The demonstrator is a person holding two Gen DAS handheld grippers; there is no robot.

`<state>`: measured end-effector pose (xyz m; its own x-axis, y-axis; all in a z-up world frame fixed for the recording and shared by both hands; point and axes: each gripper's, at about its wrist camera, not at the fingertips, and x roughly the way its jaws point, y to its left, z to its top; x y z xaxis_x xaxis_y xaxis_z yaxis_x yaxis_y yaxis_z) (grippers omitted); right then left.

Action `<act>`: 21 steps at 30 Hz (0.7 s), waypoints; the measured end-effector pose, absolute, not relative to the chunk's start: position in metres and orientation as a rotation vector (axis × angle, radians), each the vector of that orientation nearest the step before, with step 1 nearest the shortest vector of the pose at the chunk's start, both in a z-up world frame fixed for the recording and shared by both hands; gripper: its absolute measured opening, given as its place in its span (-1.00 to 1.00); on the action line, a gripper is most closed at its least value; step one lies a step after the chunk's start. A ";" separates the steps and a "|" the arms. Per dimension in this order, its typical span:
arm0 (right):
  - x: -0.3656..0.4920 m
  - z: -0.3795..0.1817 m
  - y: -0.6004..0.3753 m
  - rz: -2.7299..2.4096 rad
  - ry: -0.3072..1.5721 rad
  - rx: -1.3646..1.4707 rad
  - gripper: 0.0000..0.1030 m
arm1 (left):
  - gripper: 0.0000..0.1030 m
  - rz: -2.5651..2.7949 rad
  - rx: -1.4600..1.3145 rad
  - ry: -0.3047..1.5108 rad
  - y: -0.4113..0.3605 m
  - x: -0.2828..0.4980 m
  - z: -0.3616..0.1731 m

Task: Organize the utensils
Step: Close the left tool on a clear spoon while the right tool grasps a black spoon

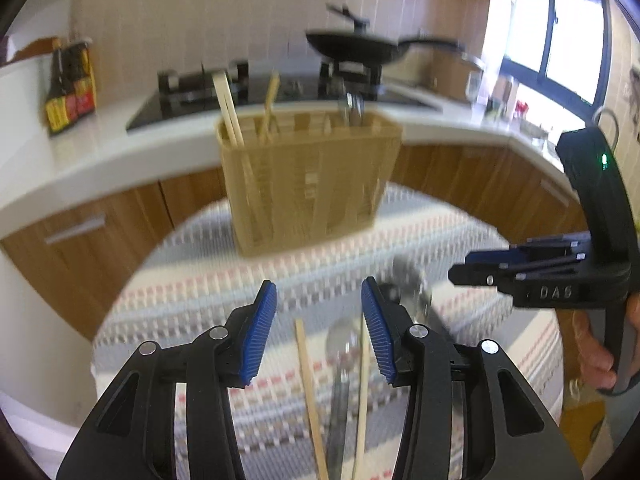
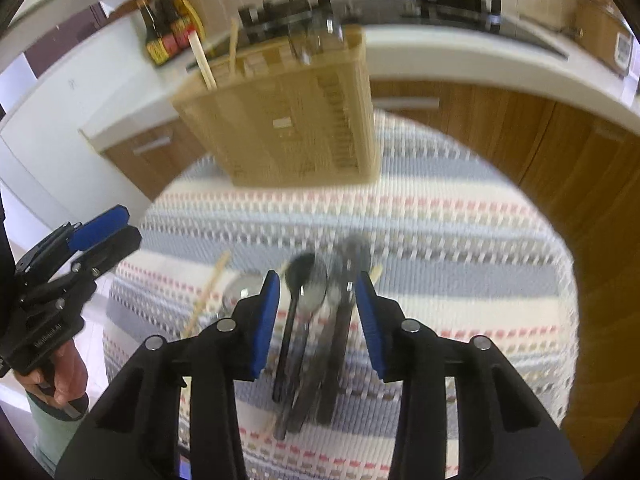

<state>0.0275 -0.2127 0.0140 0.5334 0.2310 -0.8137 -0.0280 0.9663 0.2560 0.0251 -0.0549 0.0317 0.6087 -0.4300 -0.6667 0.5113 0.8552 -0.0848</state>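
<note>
A slatted wooden utensil holder (image 1: 308,184) (image 2: 288,120) stands upright at the far side of a round table with a striped woven cloth (image 1: 192,280) (image 2: 460,240). Chopsticks (image 1: 228,108) and metal utensils (image 1: 352,108) stick out of its top. My left gripper (image 1: 319,330) is open above two loose chopsticks (image 1: 306,372) and a shiny spoon (image 1: 344,344) lying on the cloth. My right gripper (image 2: 316,316) is open too, its pads on either side of a bundle of spoons (image 2: 316,300) without touching them. Each gripper shows in the other's view: right (image 1: 472,270), left (image 2: 104,232).
A white counter behind the table carries a black hob with a frying pan (image 1: 360,46) and sauce bottles (image 1: 70,88) (image 2: 168,36). Wooden cabinet fronts (image 1: 100,232) ring the table closely. A person's hand (image 1: 596,352) (image 2: 64,380) grips each tool's handle. One more chopstick (image 2: 208,292) lies left of the spoons.
</note>
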 end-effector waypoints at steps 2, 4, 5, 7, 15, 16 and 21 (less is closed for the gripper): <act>0.028 0.004 -0.212 0.173 1.028 0.237 -0.39 | -0.28 -0.550 0.127 0.786 -0.056 0.027 0.021; 0.031 -0.003 -0.211 0.186 1.053 0.255 -0.40 | -0.36 -0.564 0.119 0.844 -0.057 0.030 0.008; 0.033 -0.008 -0.211 0.193 1.069 0.267 -0.40 | -0.37 -0.573 0.114 0.868 -0.057 0.031 0.003; 0.037 -0.016 -0.210 0.200 1.088 0.280 -0.41 | -0.40 -0.603 0.107 0.917 -0.058 0.031 -0.009; 0.055 -0.039 -0.197 0.233 1.167 0.268 -0.59 | -0.57 -0.610 0.225 0.995 -0.076 0.021 -0.038; 0.057 -0.040 -0.196 0.229 1.173 0.261 -0.59 | -0.57 -0.600 0.230 0.997 -0.076 0.022 -0.039; 0.064 -0.046 -0.189 0.215 1.200 0.215 -0.59 | -0.57 -0.583 0.292 1.029 -0.083 0.028 -0.050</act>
<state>0.0639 -0.1891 -0.0464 0.3474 0.2772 -0.8958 -0.0509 0.9595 0.2772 0.0282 -0.0829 -0.0498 0.3831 -0.3171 -0.8676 0.5819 0.8122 -0.0399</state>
